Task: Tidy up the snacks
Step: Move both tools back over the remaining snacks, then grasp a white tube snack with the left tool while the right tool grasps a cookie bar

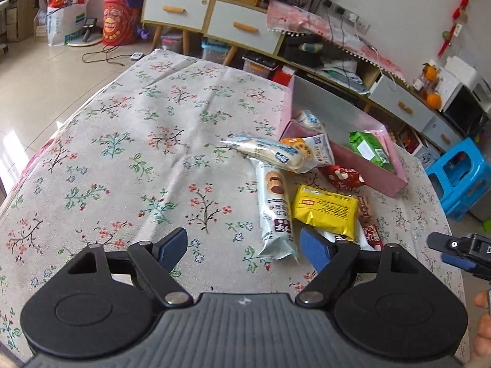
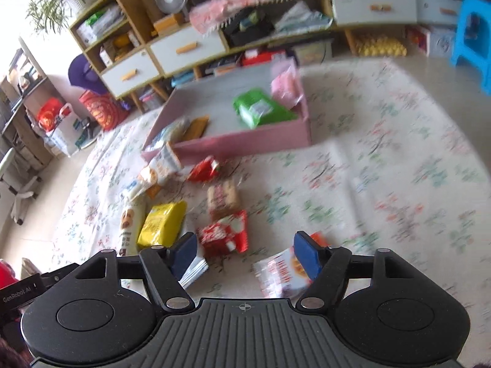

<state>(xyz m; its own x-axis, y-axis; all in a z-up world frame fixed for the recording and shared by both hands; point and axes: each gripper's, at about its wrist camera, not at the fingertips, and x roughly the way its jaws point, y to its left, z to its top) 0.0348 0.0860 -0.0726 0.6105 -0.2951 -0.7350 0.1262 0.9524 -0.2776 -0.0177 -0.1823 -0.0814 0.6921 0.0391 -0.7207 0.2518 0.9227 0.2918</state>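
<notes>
Left claw (image 1: 244, 250): jaws apart, nothing between them, over the tabletop (image 1: 122, 153) near side of the box.
Right claw (image 2: 245, 253): jaws apart, nothing gripped; picture blurred.
Box (image 1: 368, 171): pink, open, on the tabletop.
Green pack (image 1: 368, 148): inside the box.
Yellow pack (image 1: 325, 211): on the tabletop, just before the box.
Red pack (image 2: 224, 234): nearer than the yellow pack, well short of the box.
Biscuit tube (image 1: 274, 211): left of the yellow pack, outside the box.
</notes>
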